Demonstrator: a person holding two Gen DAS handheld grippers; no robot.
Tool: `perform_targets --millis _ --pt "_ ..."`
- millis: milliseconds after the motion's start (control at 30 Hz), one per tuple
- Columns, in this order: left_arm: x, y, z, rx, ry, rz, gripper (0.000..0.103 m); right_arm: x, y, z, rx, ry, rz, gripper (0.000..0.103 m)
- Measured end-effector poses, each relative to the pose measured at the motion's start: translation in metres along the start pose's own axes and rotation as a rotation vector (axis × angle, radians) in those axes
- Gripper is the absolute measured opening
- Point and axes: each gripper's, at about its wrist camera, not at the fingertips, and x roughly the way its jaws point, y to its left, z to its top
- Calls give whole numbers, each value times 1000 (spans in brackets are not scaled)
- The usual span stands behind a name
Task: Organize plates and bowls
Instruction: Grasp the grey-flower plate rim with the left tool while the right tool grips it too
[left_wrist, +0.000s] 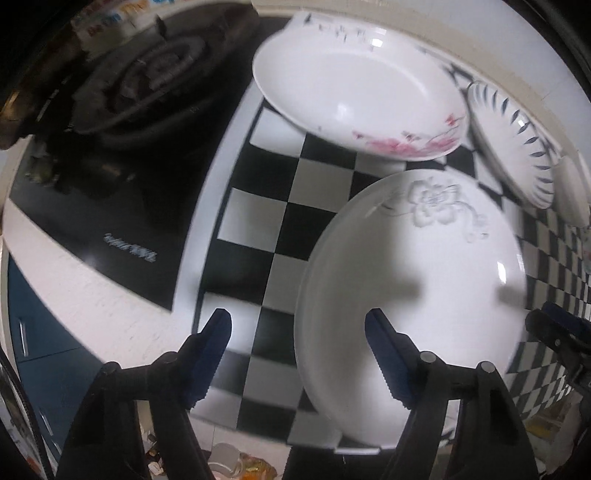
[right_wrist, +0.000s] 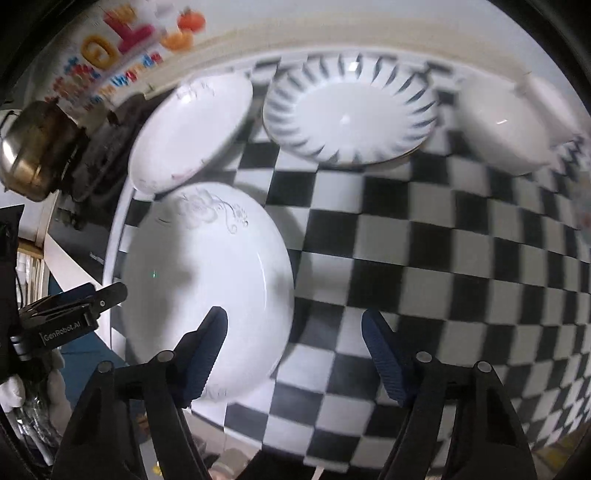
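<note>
A white plate with a grey flower (left_wrist: 413, 295) (right_wrist: 207, 280) lies on the checkered mat near the front edge. A white plate with pink flowers (left_wrist: 354, 96) (right_wrist: 188, 129) lies behind it. A plate with a blue leaf rim (left_wrist: 517, 144) (right_wrist: 351, 114) and a white bowl (right_wrist: 506, 125) (left_wrist: 570, 192) sit along the back wall. My left gripper (left_wrist: 297, 354) is open and empty, its right finger over the grey-flower plate's left part. My right gripper (right_wrist: 293, 354) is open and empty, straddling that plate's right rim. The other gripper shows at each view's edge.
A black gas stove (left_wrist: 122, 122) with a burner sits left of the checkered mat (right_wrist: 424, 258). A metal kettle (right_wrist: 29, 155) stands on the stove. The white counter front edge (left_wrist: 92, 295) drops to blue cabinets. Colourful stickers (right_wrist: 118, 40) are on the wall.
</note>
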Motion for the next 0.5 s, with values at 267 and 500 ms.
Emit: perform_targets --millis 267,500 --pt "21 -8 8 25 47 -75 56 44 -2 21 38 104 59 60" --pt "21 -15 9 42 61 -143 39 54 -2 25 62 139 123 40"
